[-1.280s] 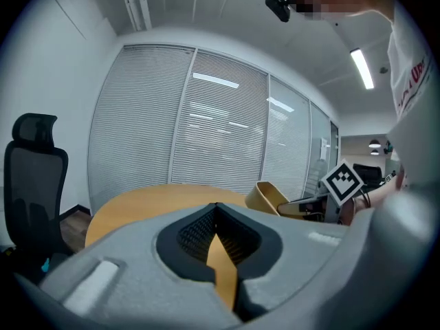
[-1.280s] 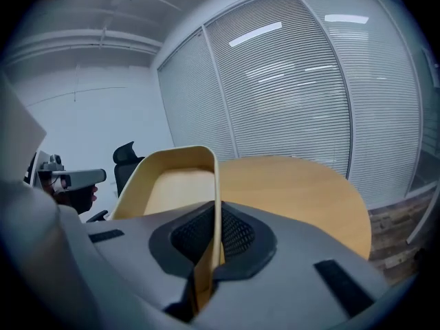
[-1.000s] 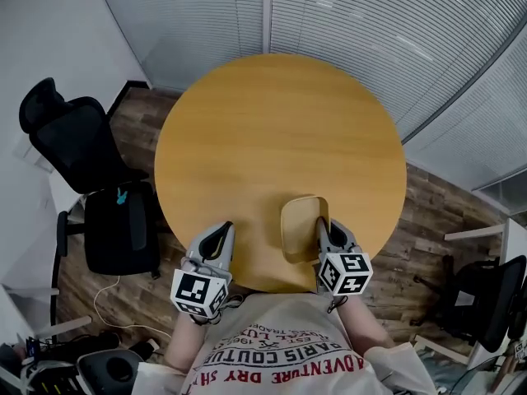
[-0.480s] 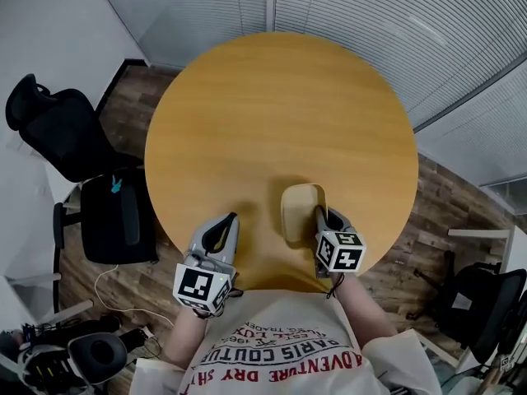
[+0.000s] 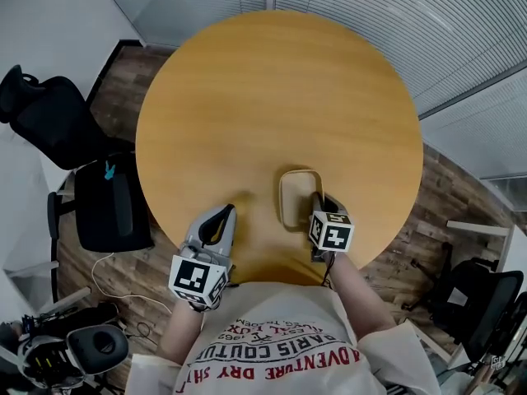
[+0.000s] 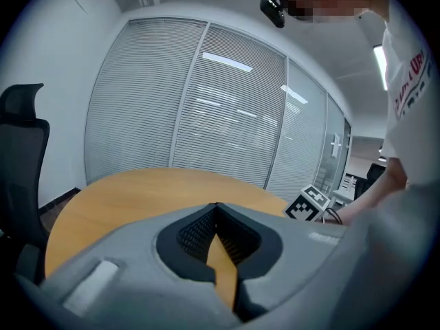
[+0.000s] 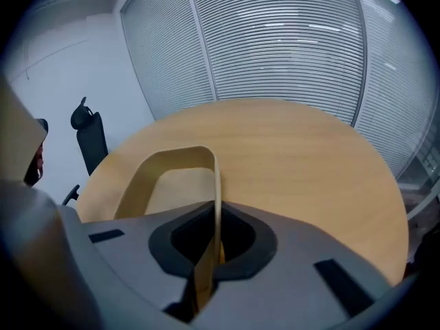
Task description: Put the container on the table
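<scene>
The container (image 5: 295, 197) is a shallow tan tray with rounded corners, low over the near right part of the round wooden table (image 5: 272, 97). I cannot tell whether its base touches the tabletop. My right gripper (image 5: 319, 206) is shut on the container's right wall. In the right gripper view that thin wall (image 7: 214, 184) runs straight into the closed right gripper (image 7: 216, 218). My left gripper (image 5: 222, 216) hovers over the table's near edge, left of the container and apart from it. The left gripper (image 6: 216, 208) has its tips together and holds nothing.
Black office chairs stand on the wood floor, one to the left (image 5: 58, 126) with a second seat (image 5: 114, 208) near it, and another to the right (image 5: 486, 295). Glass walls with blinds (image 5: 370, 23) curve behind the table. Cables (image 5: 115, 303) lie on the floor at the left.
The right gripper has come down towards the tabletop with the container, tipping it from tilted to nearly flat. The left gripper has sunk a little and moved forward over the table edge.
</scene>
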### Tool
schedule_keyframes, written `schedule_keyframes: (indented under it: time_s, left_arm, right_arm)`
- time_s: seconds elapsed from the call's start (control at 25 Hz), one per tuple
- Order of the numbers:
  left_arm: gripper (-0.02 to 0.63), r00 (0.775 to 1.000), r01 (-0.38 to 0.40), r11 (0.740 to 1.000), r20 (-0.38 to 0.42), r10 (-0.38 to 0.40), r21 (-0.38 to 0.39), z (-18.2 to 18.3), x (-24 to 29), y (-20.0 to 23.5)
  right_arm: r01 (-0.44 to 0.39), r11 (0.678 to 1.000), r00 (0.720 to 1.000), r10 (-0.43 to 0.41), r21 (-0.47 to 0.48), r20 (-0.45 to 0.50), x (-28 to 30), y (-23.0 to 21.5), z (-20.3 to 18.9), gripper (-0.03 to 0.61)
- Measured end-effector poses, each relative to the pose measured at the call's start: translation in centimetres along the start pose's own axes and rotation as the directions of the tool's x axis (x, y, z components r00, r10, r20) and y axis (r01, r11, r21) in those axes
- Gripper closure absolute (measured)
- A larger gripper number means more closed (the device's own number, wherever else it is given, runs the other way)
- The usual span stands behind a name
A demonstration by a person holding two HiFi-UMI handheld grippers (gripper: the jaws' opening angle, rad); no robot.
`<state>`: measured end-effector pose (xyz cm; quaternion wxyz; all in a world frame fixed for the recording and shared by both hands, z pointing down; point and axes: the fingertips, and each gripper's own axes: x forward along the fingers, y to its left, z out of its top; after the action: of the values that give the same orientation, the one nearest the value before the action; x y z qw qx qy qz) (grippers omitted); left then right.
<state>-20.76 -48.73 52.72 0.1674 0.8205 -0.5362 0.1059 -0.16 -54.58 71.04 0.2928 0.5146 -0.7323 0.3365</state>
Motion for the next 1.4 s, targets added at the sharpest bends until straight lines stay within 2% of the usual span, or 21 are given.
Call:
schedule_keyframes:
  time_s: [0.2, 0.4, 0.6, 0.92, 1.2, 1.4]
  left_arm:
    - [0.615, 1.000, -0.002, 1.000, -0.023, 0.002, -0.010, -0.9, 0.0, 1.5]
    - [0.615, 1.000, 0.010, 1.000, -0.026, -0.010, 0.002, -0.9, 0.3, 0.5]
    - [0.615, 1.000, 0.018, 1.000, -0.020, -0.017, 0.025, -0.3, 0.4, 0.2]
    - [0.615, 0.999, 0.028, 0.997, -0.018, -0.027, 0.069, 0.4, 0.2, -0.5]
    - [0.615, 0.999, 0.020, 0.995, 0.023, -0.022, 0.098, 2.1, -0.8, 0.0]
    - [0.615, 0.997, 0.069, 0.990, 0.030, -0.073, 0.123, 3.2, -2.0, -1.4]
  right_arm:
    - [0.034, 0.999, 0.999, -0.034, 0.028, -0.020, 1.3, 0.2, -0.3, 0.566]
    - [0.057, 0.996, 0.998, -0.057, 0.072, -0.010, 1.3, -0.6, -0.4, 0.561]
    - [0.046, 0.993, 0.999, -0.046, 0.106, -0.002, 1.1, -0.7, -0.5, 0.455]
    - [0.045, 0.993, 0.995, -0.055, 0.108, 0.087, -1.1, -0.7, 1.9, 0.430]
    - [0.057, 0.998, 0.970, -0.052, -0.018, 0.236, -5.7, 1.5, 5.7, 0.526]
    - [0.016, 1.000, 0.946, -0.016, 0.001, 0.324, -9.9, 3.3, 7.3, 0.569]
